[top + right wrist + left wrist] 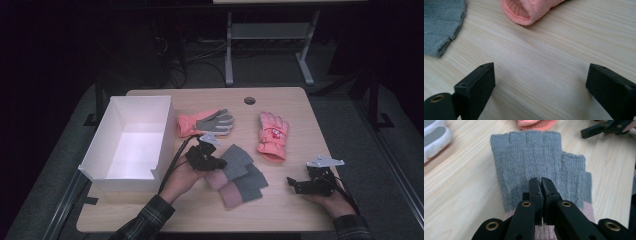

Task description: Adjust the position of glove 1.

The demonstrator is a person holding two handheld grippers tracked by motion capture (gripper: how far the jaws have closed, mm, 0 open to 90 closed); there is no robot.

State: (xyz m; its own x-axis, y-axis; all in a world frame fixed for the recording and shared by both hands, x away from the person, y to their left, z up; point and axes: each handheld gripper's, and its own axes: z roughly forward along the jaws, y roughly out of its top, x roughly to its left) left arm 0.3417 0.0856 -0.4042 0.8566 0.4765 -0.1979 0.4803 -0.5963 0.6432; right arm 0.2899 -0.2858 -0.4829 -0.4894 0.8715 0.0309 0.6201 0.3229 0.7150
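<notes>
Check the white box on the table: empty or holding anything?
Empty. The white box shows a bare white floor and walls in the high view; all the gloves lie outside it on the table.

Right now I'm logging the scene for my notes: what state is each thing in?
White box: open, empty.
Grey knit gloves: stacked, lying flat.
Left gripper: shut on the top grey glove.
Right gripper: open, holding nothing.
Pink glove: flat, palm down.
Pink-and-grey glove: flat beside the box.

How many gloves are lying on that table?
4: two grey knit gloves overlapping near the left gripper, one orange-and-grey glove beside the white box, one orange padded glove right of centre. None seem hidden.
</notes>
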